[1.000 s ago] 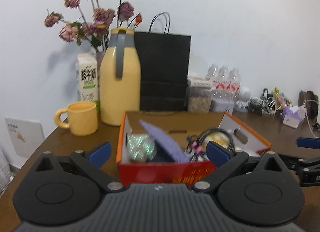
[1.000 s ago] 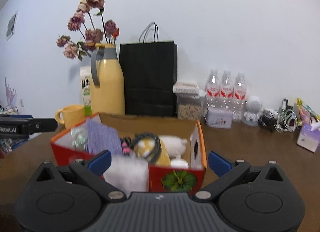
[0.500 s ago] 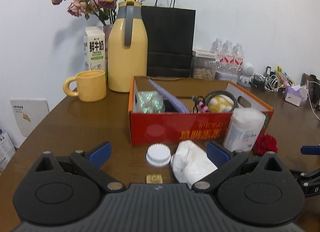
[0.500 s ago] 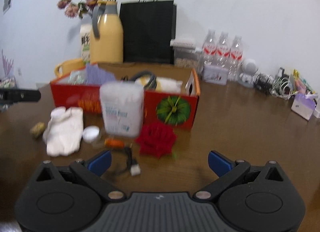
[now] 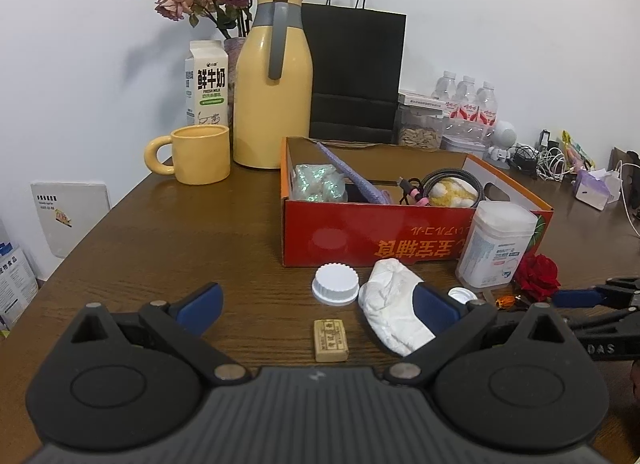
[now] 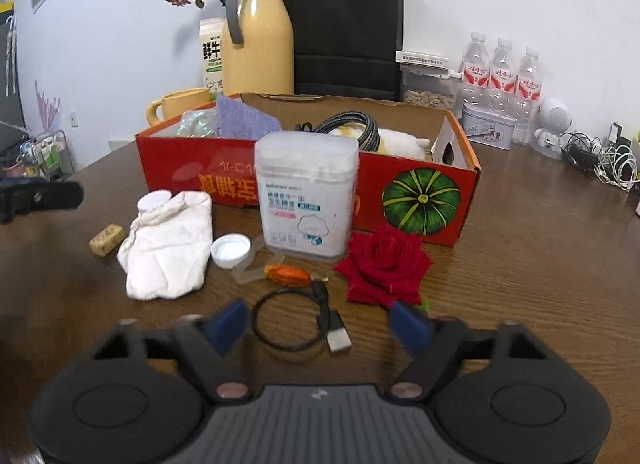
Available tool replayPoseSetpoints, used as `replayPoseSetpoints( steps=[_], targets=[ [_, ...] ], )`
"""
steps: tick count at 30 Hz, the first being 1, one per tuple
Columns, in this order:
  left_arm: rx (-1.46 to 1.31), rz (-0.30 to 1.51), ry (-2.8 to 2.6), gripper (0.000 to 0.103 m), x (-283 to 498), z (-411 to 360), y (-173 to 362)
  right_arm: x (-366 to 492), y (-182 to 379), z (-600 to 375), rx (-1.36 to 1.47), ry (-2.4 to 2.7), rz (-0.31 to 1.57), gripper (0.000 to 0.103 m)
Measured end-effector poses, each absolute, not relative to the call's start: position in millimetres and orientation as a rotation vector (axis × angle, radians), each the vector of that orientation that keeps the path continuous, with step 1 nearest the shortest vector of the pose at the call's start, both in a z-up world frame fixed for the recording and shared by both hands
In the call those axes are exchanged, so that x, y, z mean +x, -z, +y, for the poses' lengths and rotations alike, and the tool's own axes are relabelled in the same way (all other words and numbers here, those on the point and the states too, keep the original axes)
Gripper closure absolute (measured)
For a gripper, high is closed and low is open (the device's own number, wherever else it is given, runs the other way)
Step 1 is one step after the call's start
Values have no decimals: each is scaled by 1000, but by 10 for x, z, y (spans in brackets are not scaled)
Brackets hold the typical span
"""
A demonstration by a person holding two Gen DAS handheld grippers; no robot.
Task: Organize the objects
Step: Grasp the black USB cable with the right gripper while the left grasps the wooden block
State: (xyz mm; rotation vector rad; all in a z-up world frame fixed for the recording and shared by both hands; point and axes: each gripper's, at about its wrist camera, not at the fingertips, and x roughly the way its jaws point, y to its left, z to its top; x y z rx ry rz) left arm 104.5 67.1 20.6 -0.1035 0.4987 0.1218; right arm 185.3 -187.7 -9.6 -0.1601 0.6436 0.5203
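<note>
- black cable (image 6: 298,320), coiled into a small loop with its usb plug (image 6: 339,340) lying off to the loop's right, sits on the brown counter (image 6: 540,264) just ahead of the right tool (image 6: 318,324), roughly centred between its two blue tips.
- the right tool's jaws are closing, with the loop lying in front of the gap and no pad pressing on it yet.
- the left tool (image 5: 316,304) is spread wide and empty; it faces the small tan block (image 5: 330,340) and the white cloth (image 5: 394,316), so the right hand looks plainly the nearer one to the cable.
- the loop lies flat, so i'd guess the pinch has to come down over one side of it.
- the red box (image 6: 424,199) that seems meant to take the loose bits stands farther back, beyond the red rose (image 6: 382,264) and the cotton swab tub (image 6: 306,191).
</note>
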Motion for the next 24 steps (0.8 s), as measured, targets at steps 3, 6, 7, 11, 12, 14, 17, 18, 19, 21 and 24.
replayPoseSetpoints(
  steps=[3, 6, 7, 11, 12, 14, 17, 18, 19, 21, 24],
  targets=[
    [-106, 504, -122, 0, 1064, 674, -200, 1880, 136, -1877, -156, -516, 644, 62],
    [-106, 507, -115, 0, 1076, 660, -193, 1863, 142, -1875, -157, -529, 630, 90],
    [-106, 507, -113, 0, 1080, 653, -190, 1856, 140, -1870, -161, -531, 628, 90],
    [-105, 516, -111, 0, 1096, 639, -166, 1855, 131, -1874, -157, -527, 625, 91],
    [-105, 519, -113, 0, 1100, 638, -158, 1852, 129, -1879, -155, -530, 623, 91],
    [-106, 526, -117, 0, 1109, 638, -142, 1829, 115, -1886, -154, -530, 607, 91],
    [-104, 537, -120, 0, 1126, 632, -110, 1743, 68, -1909, -152, -517, 545, 91],
    [-103, 543, -122, 0, 1136, 631, -94, 1697, 45, -1930, -147, -510, 512, 91],
    [-100, 551, -124, 0, 1148, 628, -78, 1656, 25, -1952, -141, -502, 482, 91],
    [-91, 574, -129, 0, 1185, 616, -29, 1581, -15, -2002, -126, -479, 424, 91],
    [-77, 608, -142, 0, 1246, 606, 48, 1516, -57, -2071, -102, -464, 371, 91]
  ],
)
